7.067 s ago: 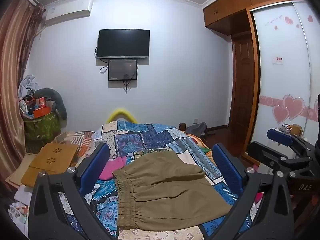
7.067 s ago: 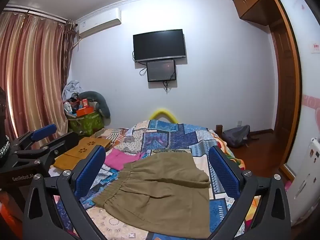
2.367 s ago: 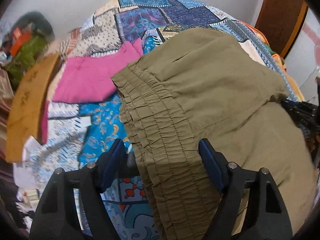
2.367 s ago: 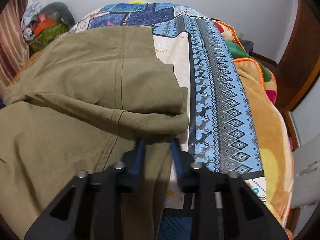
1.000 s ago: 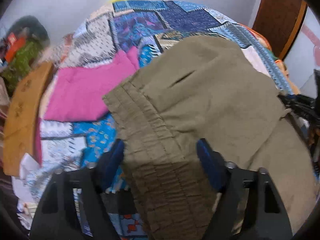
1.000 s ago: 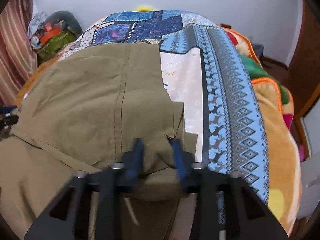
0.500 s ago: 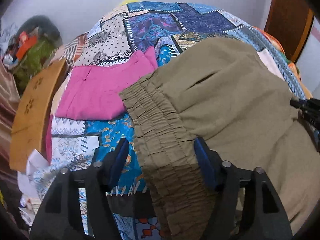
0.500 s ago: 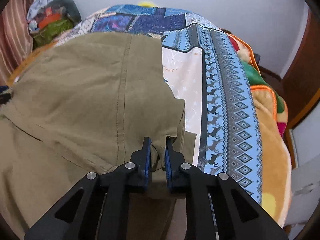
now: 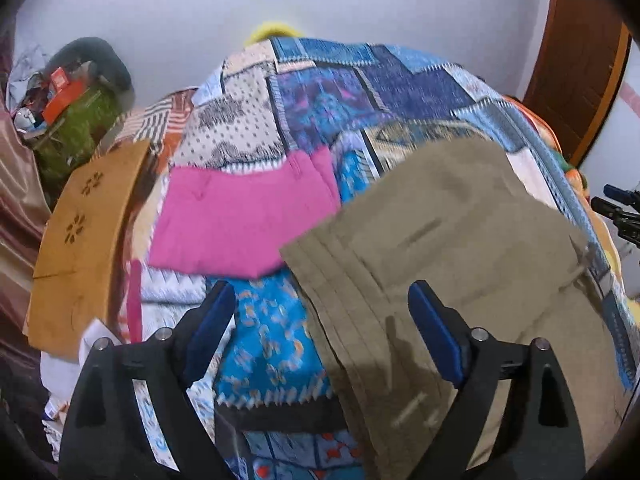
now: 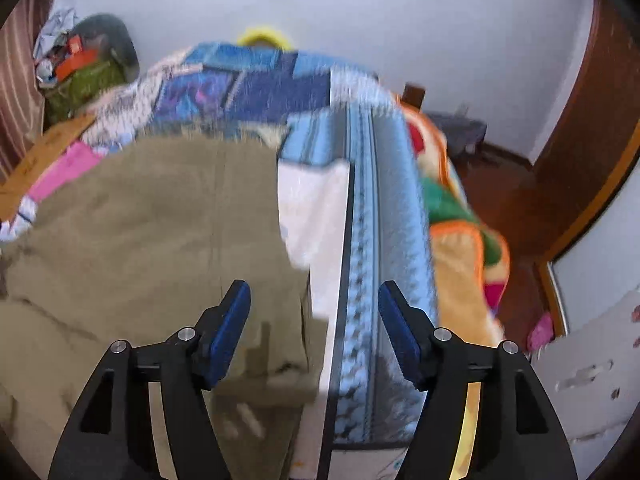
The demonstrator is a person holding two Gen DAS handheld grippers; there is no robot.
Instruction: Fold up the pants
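Note:
The olive-green pants [image 9: 460, 248] lie folded on the patchwork bedspread [image 9: 344, 92]; their gathered waistband edge runs down the left side. My left gripper [image 9: 322, 320] is open and empty, hovering above the waistband edge. In the right wrist view the pants [image 10: 160, 232] fill the left half, with their hem edge near the white and blue blanket strip. My right gripper [image 10: 314, 316] is open and empty above that hem edge. The right gripper also shows at the far right of the left wrist view [image 9: 618, 208].
A pink garment [image 9: 244, 224] lies on the bed left of the pants. A tan cushion [image 9: 76, 240] sits at the bed's left edge. A green bag [image 9: 76, 128] with clutter stands by the wall. A wooden door [image 9: 580, 52] and dark floor [image 10: 500, 184] are right of the bed.
Both grippers have opened and let go of the pants, then lifted and pulled back. The folded pants now lie flat on the bed.

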